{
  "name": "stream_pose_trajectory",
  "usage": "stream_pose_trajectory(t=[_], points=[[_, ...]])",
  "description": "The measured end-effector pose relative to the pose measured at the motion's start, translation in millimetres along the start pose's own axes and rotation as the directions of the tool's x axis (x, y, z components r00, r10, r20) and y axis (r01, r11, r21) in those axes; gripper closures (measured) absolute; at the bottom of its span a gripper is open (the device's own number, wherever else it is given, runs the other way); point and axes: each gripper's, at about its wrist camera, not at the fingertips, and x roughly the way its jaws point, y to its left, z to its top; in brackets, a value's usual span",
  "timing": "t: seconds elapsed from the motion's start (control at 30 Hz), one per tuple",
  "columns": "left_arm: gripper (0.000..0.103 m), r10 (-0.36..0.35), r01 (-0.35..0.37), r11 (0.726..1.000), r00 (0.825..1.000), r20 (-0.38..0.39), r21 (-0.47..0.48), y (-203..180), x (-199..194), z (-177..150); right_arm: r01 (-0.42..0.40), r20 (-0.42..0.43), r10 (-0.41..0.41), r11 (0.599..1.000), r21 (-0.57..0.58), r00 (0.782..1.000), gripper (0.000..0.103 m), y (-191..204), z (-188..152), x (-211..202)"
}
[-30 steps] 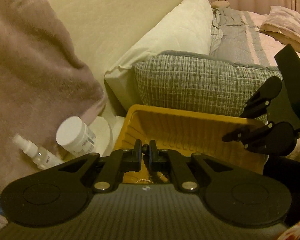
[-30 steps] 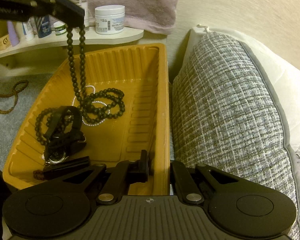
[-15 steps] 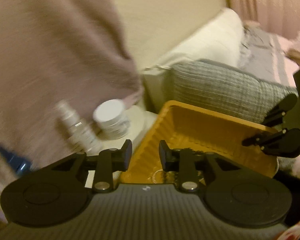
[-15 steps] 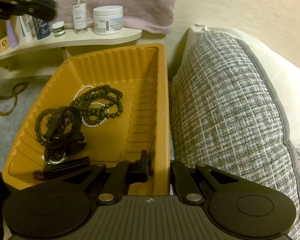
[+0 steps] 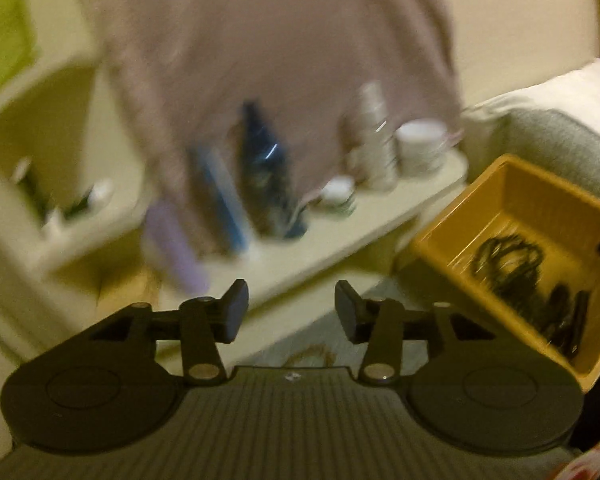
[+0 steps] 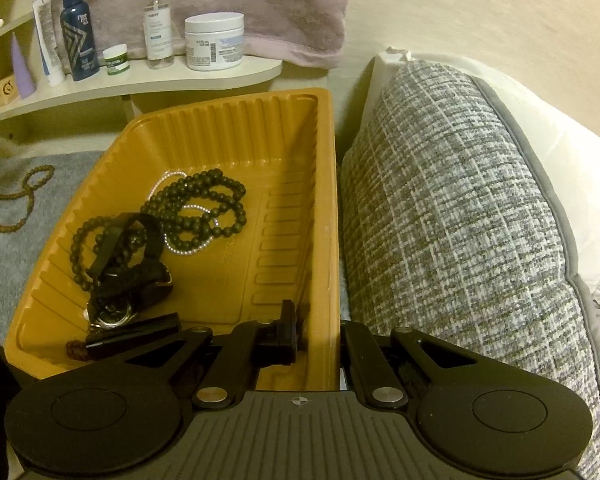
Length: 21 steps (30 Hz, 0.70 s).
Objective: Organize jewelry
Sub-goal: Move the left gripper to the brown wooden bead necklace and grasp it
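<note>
My left tool (image 5: 288, 312), jaws opening and empty, sits over the brown bead necklace (image 5: 312, 354) on the grey bedspread just below it, while my right tool (image 6: 318, 330) clamps the yellow tray (image 6: 328, 208) wall; blurry fast approach risks snagging cloth or missing beads.

I'm looking into a bedroom in someone's home. Two pillows (image 6: 460, 216) are leaning against a cream wall (image 6: 480, 8), and a grey bedspread (image 6: 8, 248) is lying beside them. A pink towel (image 6: 260, 4) is hanging over a curved shelf (image 6: 140, 80), where a cream jar (image 6: 214, 41), a spray bottle (image 6: 156, 16) and other toiletries (image 6: 76, 28) are standing.
</note>
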Motion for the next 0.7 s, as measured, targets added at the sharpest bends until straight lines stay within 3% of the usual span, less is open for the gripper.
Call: stream_pose_trajectory(t=[0.2, 0.33, 0.7], points=[[0.058, -0.012, 0.001, 0.996, 0.994, -0.113, -0.092, 3.3, 12.5, -52.1, 0.003, -0.005, -0.003, 1.0, -0.002, 1.0, 0.098, 0.7, 0.5, 1.5], [0.058, -0.038, 0.02, 0.991, 0.99, -0.137, -0.13, -7.5, 20.3, -71.8, 0.004, -0.007, -0.004, 1.0, 0.0, 1.0, 0.098, 0.5, 0.7, 2.5], [0.063, -0.098, 0.089, 0.994, 0.98, -0.171, -0.06, -46.0, 51.0, -93.5, 0.004, -0.01, -0.004, 1.0, 0.002, 1.0, 0.097, -0.6, 0.6, 4.3]])
